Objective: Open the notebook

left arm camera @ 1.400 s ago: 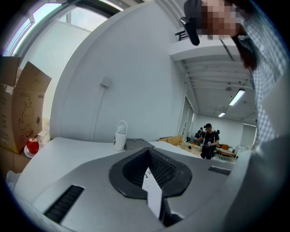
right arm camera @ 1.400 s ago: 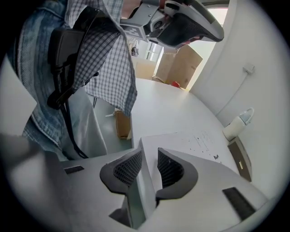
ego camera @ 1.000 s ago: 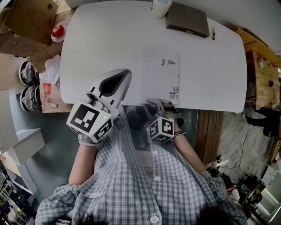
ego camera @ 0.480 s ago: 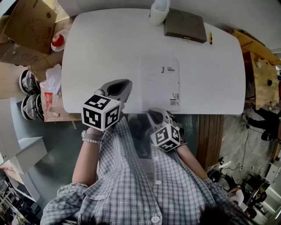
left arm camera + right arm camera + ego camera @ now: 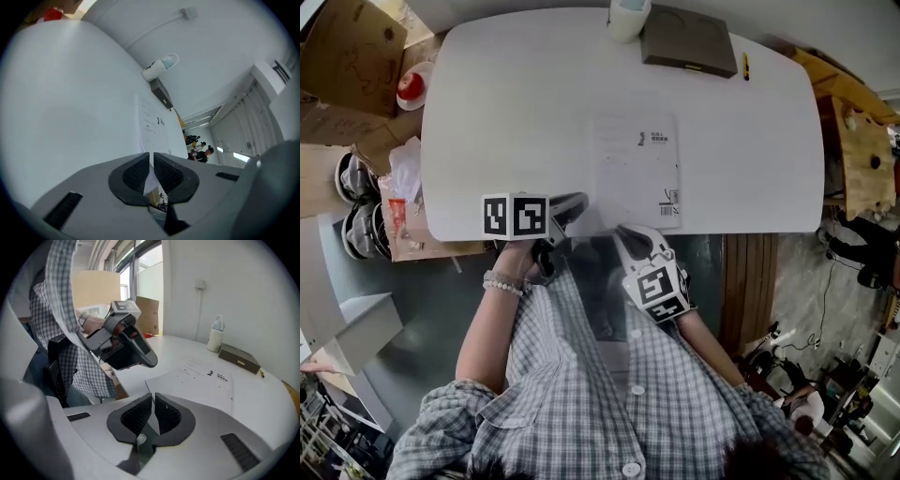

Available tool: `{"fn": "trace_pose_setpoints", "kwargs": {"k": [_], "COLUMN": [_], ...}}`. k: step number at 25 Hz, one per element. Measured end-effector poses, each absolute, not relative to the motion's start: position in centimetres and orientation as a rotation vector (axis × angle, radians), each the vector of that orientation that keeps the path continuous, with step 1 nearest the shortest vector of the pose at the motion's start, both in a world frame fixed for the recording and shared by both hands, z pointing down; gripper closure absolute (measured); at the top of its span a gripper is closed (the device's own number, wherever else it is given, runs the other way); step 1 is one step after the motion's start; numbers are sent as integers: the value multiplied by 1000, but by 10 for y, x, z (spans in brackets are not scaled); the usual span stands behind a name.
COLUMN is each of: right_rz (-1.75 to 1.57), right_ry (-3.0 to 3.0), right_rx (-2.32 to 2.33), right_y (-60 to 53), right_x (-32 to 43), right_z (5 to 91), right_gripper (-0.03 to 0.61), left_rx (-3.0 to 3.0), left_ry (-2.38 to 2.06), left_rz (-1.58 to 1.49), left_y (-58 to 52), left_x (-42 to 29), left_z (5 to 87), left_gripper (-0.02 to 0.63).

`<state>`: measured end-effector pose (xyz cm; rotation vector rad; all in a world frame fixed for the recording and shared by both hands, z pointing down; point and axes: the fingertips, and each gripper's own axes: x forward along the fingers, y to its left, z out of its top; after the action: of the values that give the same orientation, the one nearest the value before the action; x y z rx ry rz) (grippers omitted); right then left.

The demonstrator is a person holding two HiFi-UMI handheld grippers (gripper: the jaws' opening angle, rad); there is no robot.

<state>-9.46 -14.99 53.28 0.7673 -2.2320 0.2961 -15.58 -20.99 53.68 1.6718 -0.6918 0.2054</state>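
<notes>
A dark grey notebook (image 5: 687,42) lies closed at the table's far edge, also seen as the notebook (image 5: 240,358) in the right gripper view. A printed white sheet (image 5: 637,169) lies mid-table, reaching the near edge. My left gripper (image 5: 575,202) hangs at the near edge, left of the sheet, shut with nothing in it; its jaws (image 5: 151,154) point across the table. My right gripper (image 5: 624,232) is just off the near edge by the sheet's corner, its jaws (image 5: 153,395) all but closed and empty. Both are far from the notebook.
A white bottle (image 5: 625,17) stands beside the notebook, and a yellow pencil (image 5: 744,66) lies to its right. Cardboard boxes (image 5: 356,47) and a red-filled bowl (image 5: 411,86) sit off the table's left. A wooden bench (image 5: 853,141) stands to the right.
My left gripper has dropped toward the table's near edge and rolled, so its marker cube now faces sideways. My right gripper has rolled a little and stayed near the edge.
</notes>
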Motion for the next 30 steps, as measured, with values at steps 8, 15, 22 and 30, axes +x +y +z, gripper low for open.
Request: {"fn": "trace_pose_setpoints", "kwargs": {"k": [8, 15, 22, 30], "right_rz": [347, 328, 192, -113], "right_ry": [-2250, -2256, -2223, -2070], "right_rx": [831, 875, 865, 832], "right_y": [-151, -153, -154, -147], "right_x": [-93, -92, -90, -94], "right_z": [530, 523, 512, 524], "right_gripper": [545, 546, 546, 466], "left_rx": [1619, 1571, 1564, 1573], "left_ry": [-635, -596, -479, -435], "left_rz": [165, 131, 169, 220], "left_y": [-212, -217, -211, -207], "left_x": [-137, -124, -108, -107], "left_z": [547, 549, 547, 541], "left_gripper": [601, 492, 510, 581]}}
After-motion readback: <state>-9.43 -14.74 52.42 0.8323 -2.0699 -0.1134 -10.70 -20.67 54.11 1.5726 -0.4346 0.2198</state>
